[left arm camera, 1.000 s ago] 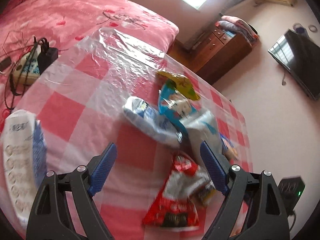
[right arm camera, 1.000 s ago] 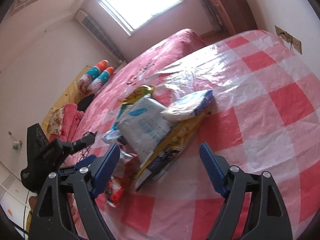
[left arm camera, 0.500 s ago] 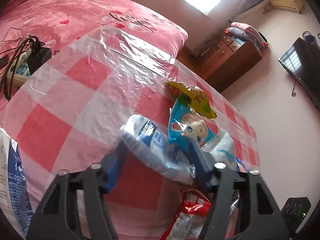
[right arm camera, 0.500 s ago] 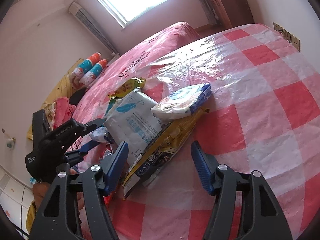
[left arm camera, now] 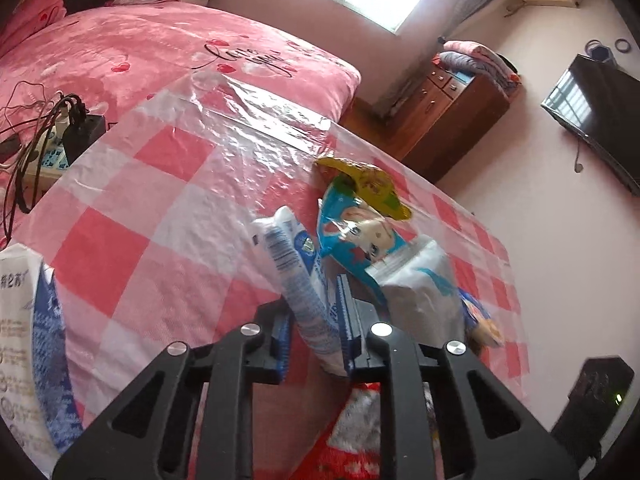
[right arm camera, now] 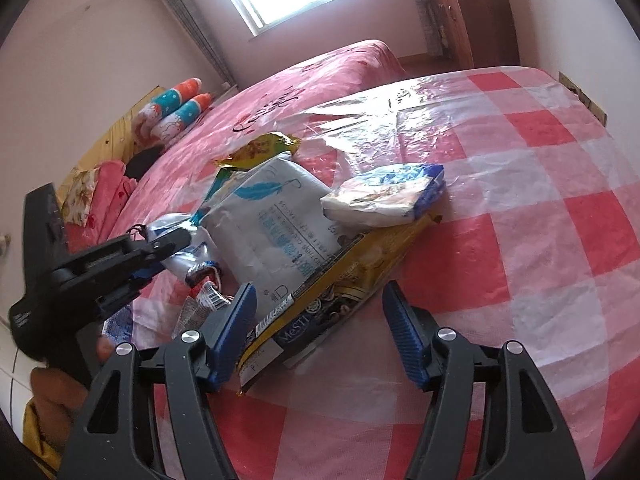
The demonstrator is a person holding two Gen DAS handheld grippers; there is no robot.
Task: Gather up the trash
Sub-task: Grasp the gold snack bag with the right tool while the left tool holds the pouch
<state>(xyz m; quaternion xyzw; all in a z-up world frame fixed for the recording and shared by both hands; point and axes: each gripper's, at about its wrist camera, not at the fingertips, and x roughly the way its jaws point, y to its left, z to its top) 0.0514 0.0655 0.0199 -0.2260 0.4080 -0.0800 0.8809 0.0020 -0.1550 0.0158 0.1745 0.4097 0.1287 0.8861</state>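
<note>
A pile of empty wrappers lies on the red-and-white checked tablecloth (left arm camera: 132,248). My left gripper (left arm camera: 316,320) is shut on a white-and-blue wrapper (left arm camera: 298,268); it also shows in the right wrist view (right arm camera: 160,248). Beside it lie a blue cartoon wrapper (left arm camera: 356,236), a yellow wrapper (left arm camera: 368,184), a white feather-print bag (right arm camera: 268,228) and a red wrapper (left arm camera: 352,440). My right gripper (right arm camera: 320,332) is open, its fingers either side of a yellow-and-black bag (right arm camera: 332,296). A small white-and-blue packet (right arm camera: 384,196) rests on the pile.
A white-and-blue tissue pack (left arm camera: 28,340) lies at the table's left edge. A power strip with cables (left arm camera: 52,144) sits on the pink bed (left arm camera: 160,48) behind. A wooden dresser (left arm camera: 452,112), a wall TV (left arm camera: 600,112) and a black box (left arm camera: 596,400) are to the right.
My left gripper moved forward and closed on the white-and-blue wrapper. My right gripper moved in toward the yellow-and-black bag and narrowed slightly, still open.
</note>
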